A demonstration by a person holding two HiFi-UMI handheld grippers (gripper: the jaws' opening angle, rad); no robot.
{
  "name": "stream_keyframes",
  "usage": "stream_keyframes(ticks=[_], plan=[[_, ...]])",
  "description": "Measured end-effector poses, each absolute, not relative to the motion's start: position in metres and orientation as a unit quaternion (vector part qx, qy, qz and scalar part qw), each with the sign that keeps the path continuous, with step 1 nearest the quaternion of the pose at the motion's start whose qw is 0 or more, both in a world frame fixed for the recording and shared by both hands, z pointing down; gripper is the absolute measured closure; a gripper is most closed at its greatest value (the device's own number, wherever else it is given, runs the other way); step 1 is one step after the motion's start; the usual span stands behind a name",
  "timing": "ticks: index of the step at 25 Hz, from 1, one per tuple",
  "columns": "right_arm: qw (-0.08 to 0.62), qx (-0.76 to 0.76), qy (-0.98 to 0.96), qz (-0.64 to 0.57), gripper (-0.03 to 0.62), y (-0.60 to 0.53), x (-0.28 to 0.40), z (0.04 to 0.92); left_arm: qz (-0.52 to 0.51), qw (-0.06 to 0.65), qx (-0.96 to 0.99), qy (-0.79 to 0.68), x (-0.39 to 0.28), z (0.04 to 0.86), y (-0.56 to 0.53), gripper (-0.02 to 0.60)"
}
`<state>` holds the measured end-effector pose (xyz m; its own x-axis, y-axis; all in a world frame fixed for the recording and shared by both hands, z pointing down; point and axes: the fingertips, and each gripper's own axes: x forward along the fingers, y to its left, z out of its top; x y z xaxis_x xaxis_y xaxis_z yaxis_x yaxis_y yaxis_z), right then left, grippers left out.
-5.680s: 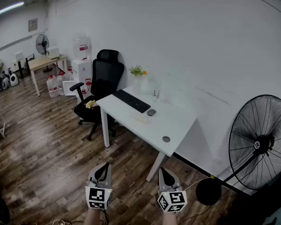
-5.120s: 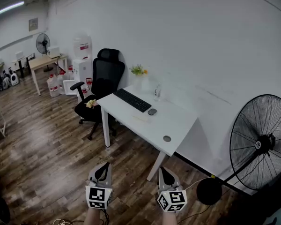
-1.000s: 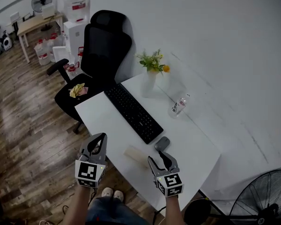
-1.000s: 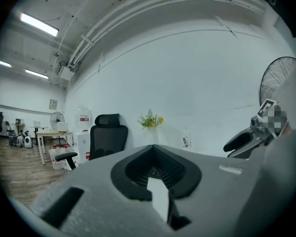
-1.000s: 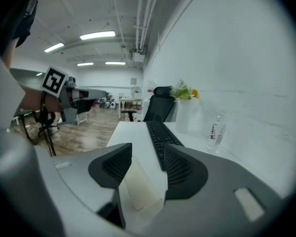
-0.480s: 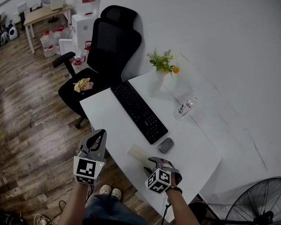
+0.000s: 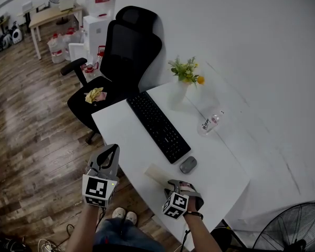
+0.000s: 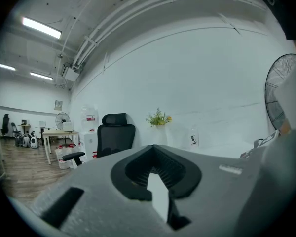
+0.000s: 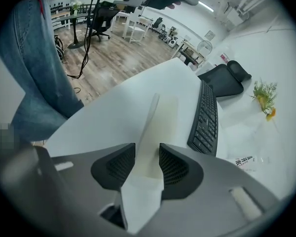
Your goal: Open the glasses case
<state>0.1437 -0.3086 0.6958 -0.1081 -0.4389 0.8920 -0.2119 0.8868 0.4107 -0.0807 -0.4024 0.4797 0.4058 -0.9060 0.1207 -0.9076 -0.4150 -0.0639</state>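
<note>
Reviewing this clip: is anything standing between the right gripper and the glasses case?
Nothing visible does. The glasses case lies on the desk directly between the closing fingers of the right gripper, with no object intervening. The keyboard sits off to one side, clear of the approach.

Office — desk (image 7: 220, 161), keyboard (image 7: 158, 126), swivel chair (image 7: 127, 51)
</note>
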Motion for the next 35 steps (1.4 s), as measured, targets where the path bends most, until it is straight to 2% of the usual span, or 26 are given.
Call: stream_keyframes(ticks=[7,15,22,35], plan=[[0.626,0.221,-0.742,-0.088,0.442,-0.310,0.144,0.694,0.063,0.006,0.840,-0.538,-0.077,0.481,-0.406,0.574],[0.615,0.227,-0.748,-0.098,0.516,-0.313,0.147,0.681,0.065,0.010,0.841,-0.537,-0.074,0.482,-0.410,0.574],[0.606,0.234,-0.753,-0.107,0.551,-0.330,0.156,0.665,0.071,0.009,0.841,-0.536,-0.070,0.486,-0.412,0.574],[0.598,0.262,-0.751,-0.094,0.569,-0.378,0.183,0.659,0.086,0.008,0.840,-0.536,-0.069,0.490,-0.411,0.574]])
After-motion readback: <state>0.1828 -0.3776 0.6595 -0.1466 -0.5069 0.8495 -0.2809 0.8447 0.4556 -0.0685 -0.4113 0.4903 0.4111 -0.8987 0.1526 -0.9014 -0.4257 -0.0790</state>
